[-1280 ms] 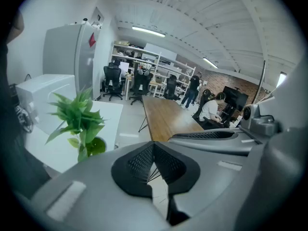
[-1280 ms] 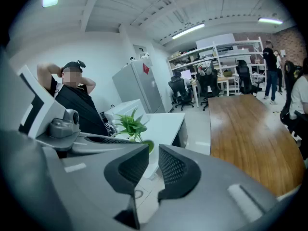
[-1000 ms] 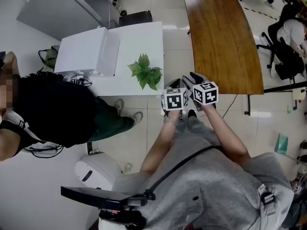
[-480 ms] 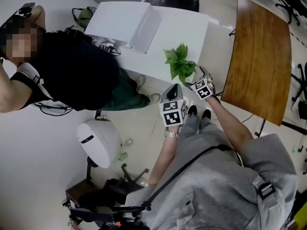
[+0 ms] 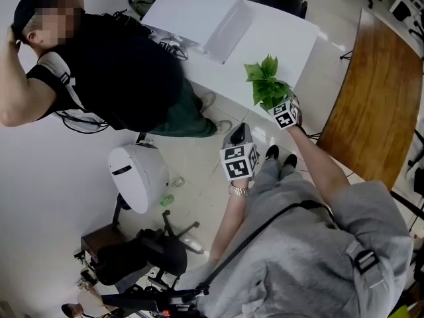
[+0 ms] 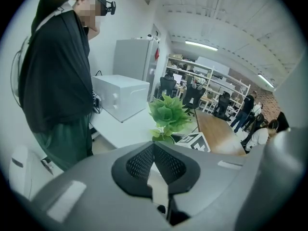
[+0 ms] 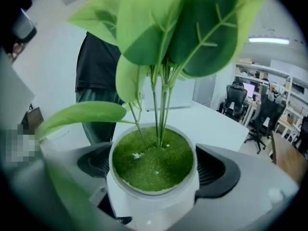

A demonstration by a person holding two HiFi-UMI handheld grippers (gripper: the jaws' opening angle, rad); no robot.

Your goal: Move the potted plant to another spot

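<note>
White desk (image 5: 278, 42): R fingers (image 7: 221, 172) closing round potted plant (image 7: 154, 165) (both sides touching); L fingers (image 6: 139, 162) pressed together.

Right gripper view: the jaws of your right gripper (image 7: 154, 173) are closing with the potted plant (image 7: 151, 161) between them; the pot's rim hides whether the pads (image 7: 212, 170) press. The top edge cuts off its leaves. In your head view, leaves and gripper hide the pot.

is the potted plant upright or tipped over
Upright: the potted plant shows a level pot rim, with stems rising straight from the green filling and the leaves on top.
</note>
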